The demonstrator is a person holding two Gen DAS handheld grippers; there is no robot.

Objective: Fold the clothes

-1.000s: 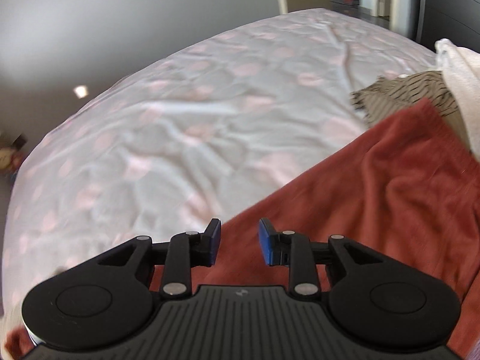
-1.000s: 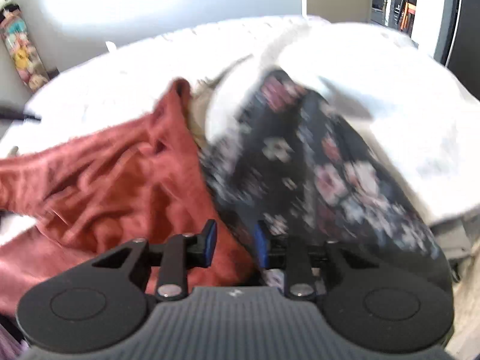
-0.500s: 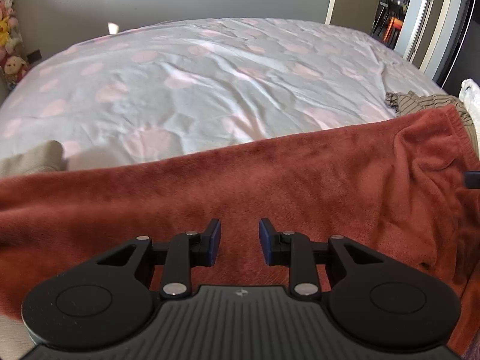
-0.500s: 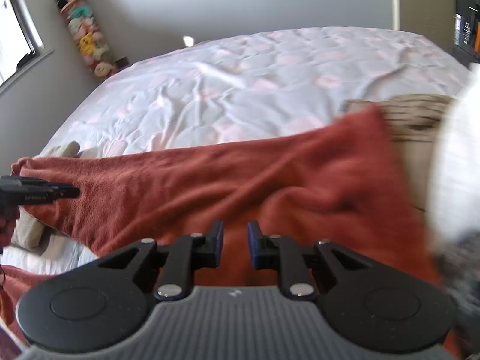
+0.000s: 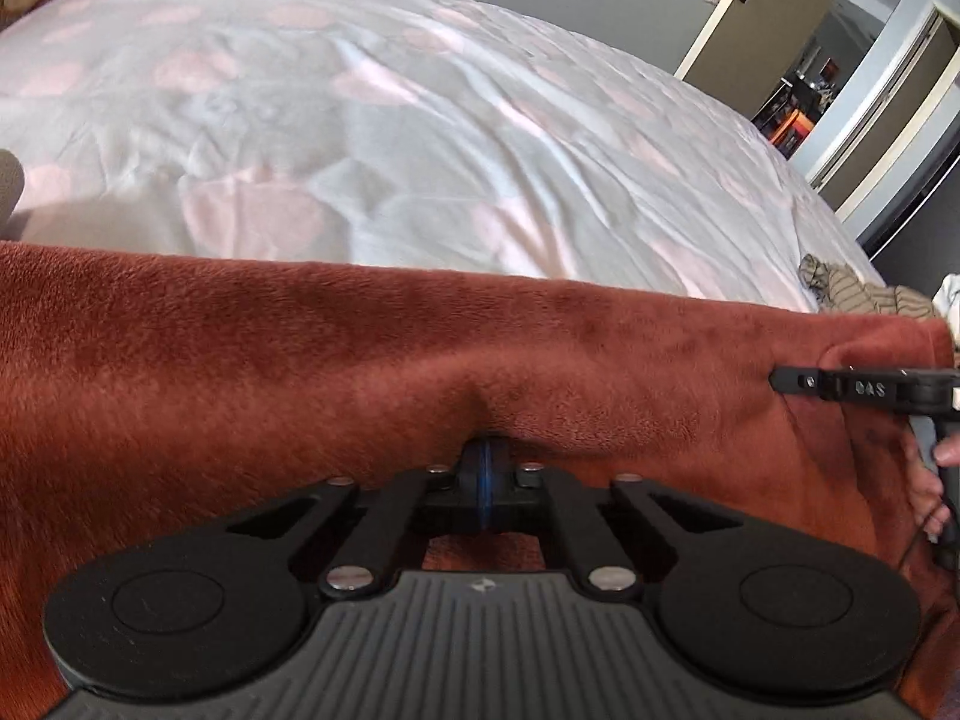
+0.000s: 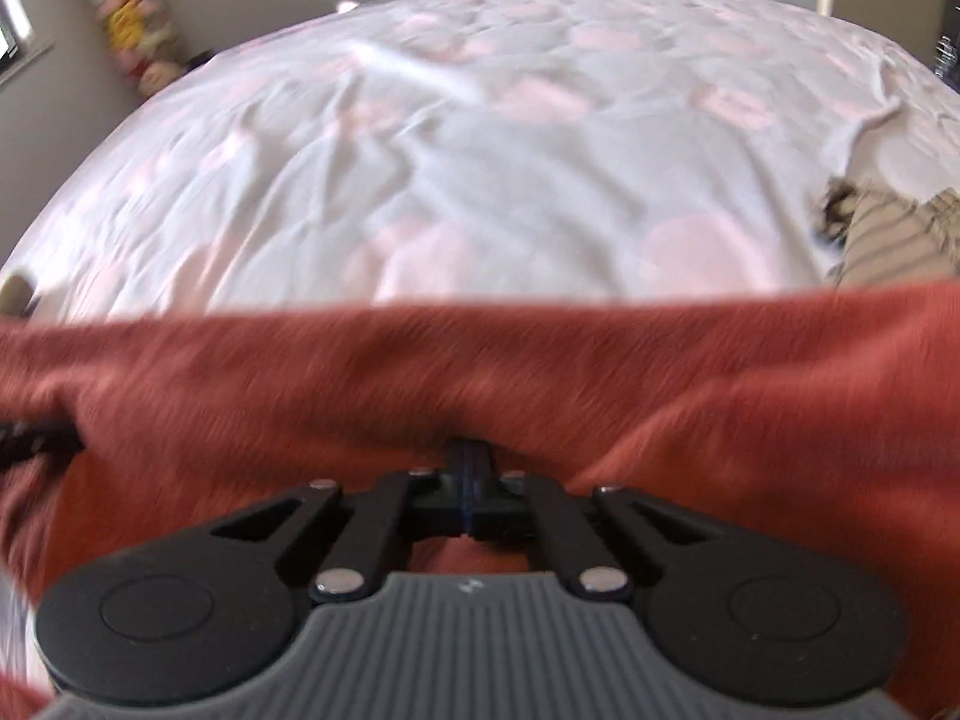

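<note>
**Both grippers pinched on the red fleece**

Left gripper is seen fully closed, and a fold of the rust-red fleece garment is pinched between its blue pads. Right gripper is closed too, with the same fleece nipped near its other end. The fleece is held stretched along the near edge of the bed, over the pink-spotted cover. A striped garment is left at the right side of the bed. The step in hand is judged to be spreading the fleece out flat. Next, it should be laid down smooth on the cover, with both grips kept tight until it rests there. Then a fold can be made.
</note>
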